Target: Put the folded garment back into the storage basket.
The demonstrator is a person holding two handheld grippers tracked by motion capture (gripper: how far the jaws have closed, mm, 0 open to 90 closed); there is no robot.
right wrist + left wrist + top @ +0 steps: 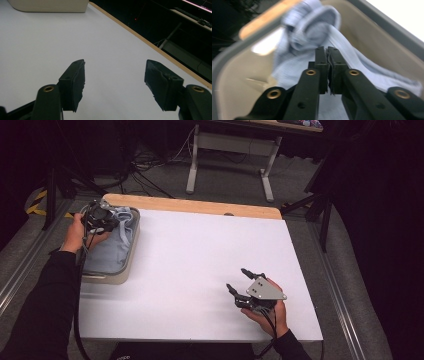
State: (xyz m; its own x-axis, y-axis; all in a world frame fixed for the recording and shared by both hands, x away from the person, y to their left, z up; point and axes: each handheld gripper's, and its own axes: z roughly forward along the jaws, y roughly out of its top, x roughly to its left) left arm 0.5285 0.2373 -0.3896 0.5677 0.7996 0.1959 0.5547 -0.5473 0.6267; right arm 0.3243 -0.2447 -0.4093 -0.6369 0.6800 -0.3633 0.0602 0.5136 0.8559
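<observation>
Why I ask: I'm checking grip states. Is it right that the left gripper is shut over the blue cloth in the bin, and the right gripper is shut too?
Not quite. The right gripper is open, its jaws apart over the table, as the right gripper view shows. The left gripper is shut over the blue cloth in the bin.

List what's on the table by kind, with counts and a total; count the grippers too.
Bins: 1, beige bin at the table's left edge.
Cloths: 1, light blue cloth lying in the bin.
Grippers: 2, left gripper over the cloth, jaws shut; right gripper open above the white top.
Total: 4
</observation>
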